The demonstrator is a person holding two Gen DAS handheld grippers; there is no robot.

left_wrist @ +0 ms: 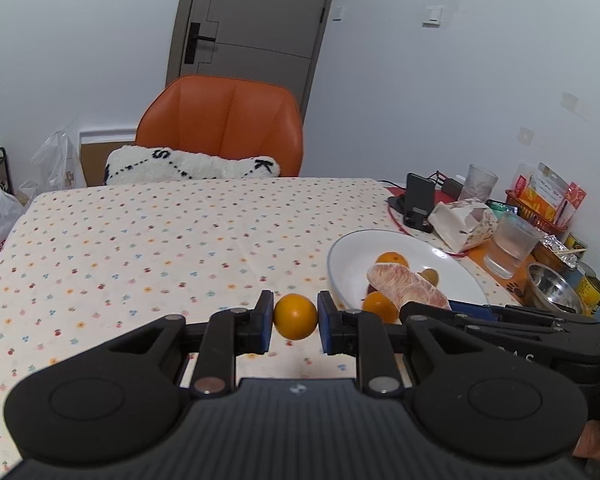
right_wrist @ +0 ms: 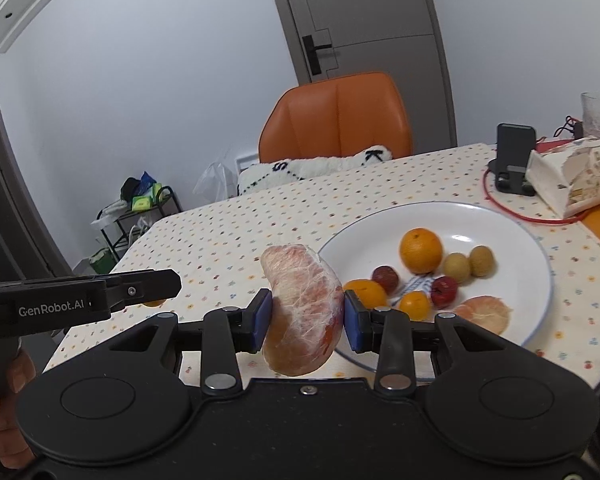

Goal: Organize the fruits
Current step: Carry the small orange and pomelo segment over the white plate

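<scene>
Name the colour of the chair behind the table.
Orange; the chair shows best in the right wrist view.

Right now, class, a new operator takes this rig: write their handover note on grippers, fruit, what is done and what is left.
Left gripper: shut on a small orange, above the tablecloth, left of the plate.
Right gripper: shut on a peeled pomelo segment, at the white plate's near-left rim.
Done: the plate holds oranges, two green fruits, two red fruits and another pomelo piece.
Left: probably set both held fruits on the plate.
</scene>
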